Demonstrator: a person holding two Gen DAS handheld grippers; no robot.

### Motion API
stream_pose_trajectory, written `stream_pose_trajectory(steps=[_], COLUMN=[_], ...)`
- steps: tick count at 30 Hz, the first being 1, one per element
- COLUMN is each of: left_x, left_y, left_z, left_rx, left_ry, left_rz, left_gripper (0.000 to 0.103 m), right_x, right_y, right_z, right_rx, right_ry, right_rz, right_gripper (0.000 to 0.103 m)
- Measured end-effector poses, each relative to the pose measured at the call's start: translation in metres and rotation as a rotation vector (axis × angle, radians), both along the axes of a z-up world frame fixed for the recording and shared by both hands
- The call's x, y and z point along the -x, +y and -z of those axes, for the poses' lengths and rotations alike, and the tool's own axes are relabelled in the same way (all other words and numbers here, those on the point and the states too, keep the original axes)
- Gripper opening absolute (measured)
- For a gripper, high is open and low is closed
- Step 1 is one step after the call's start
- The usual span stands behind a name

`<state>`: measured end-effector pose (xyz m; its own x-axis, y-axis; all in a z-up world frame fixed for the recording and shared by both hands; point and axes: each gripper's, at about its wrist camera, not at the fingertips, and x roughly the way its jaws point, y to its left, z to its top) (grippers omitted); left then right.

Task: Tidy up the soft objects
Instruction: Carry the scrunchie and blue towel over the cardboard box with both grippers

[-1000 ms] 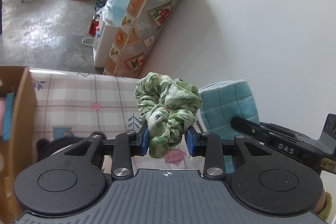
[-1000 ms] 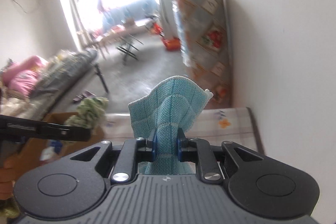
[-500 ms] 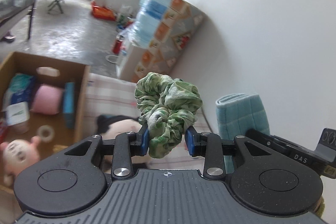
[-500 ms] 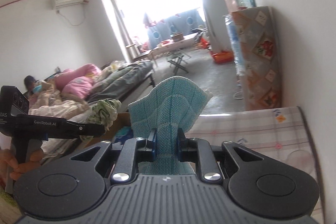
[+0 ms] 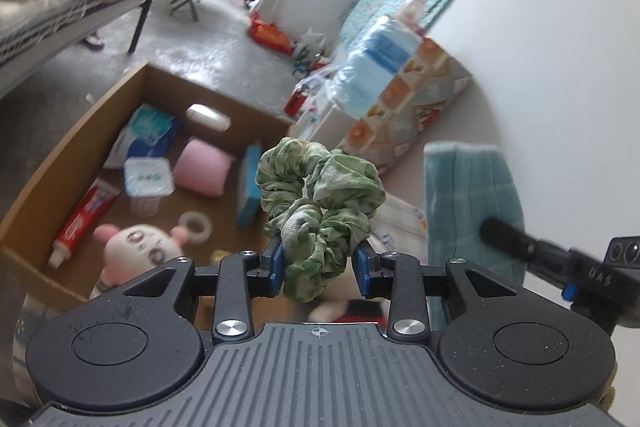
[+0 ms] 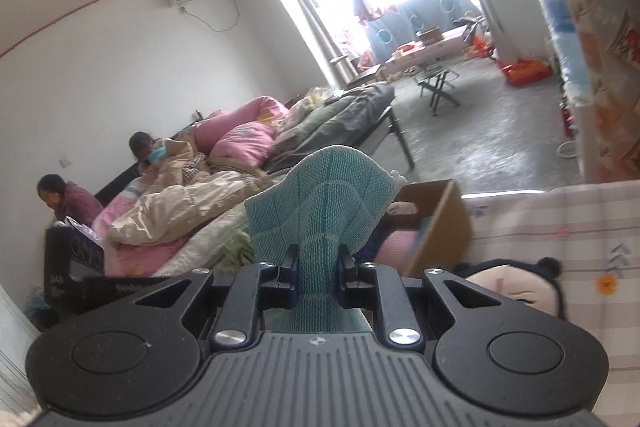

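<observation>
The box has come right under my left view: a second ago I saw only one of its walls at the edge, with the checked cloth ahead, and now its whole floor shows, so I judge both hands have swung off the table toward it and the drop is near. Inside it lie a pink pillow, a tissue pack, a cup, a toothpaste tube, a pink-eared plush and a tape roll, hard things mixed with soft. My right view has also turned, from the wall and table to the bed and the box's near corner, with the black-eared plush on the cloth just beside it. My right tongs are narrow, pinched on the teal rag, which stands up above them. My left tongs grip the green scrunchie by its lower loop, held in the air over the box's near edge. Both grips look as they did a second ago; nothing has slipped.
</observation>
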<state>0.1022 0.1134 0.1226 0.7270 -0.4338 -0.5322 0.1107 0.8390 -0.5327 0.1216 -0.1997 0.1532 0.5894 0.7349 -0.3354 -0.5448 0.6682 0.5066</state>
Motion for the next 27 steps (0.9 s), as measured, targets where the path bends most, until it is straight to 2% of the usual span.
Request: stream_pose_trajectory(steps=[7, 19, 23, 27], left_x=[-0.012, -0.050, -0.058, -0.067], left_y=[0.028, 0.020, 0.010, 0.000], left_z=[0.040, 0.110, 0.120, 0.119], left_rx=[0.035, 0.041, 0.007, -0.070], left_ry=[0.075, 0.301, 0.377, 0.423], left_rz=[0.021, 0.085, 0.119, 0.186], left_gripper=[0.033, 0.033, 0.033, 0.035], right_x=[-0.028, -0.065, -0.071, -0.076], right_y=[0.041, 0.055, 0.050, 0.045], right_z=[0.018, 0.047, 0.054, 0.059], right_rx=[-0.057, -0.063, -0.081, -0.092], right_ry=[0.035, 0.087, 0.096, 0.101], right_rz=[-0.040, -0.076, -0.079, -0.073], right_gripper=[0.019, 0.019, 0.019, 0.019])
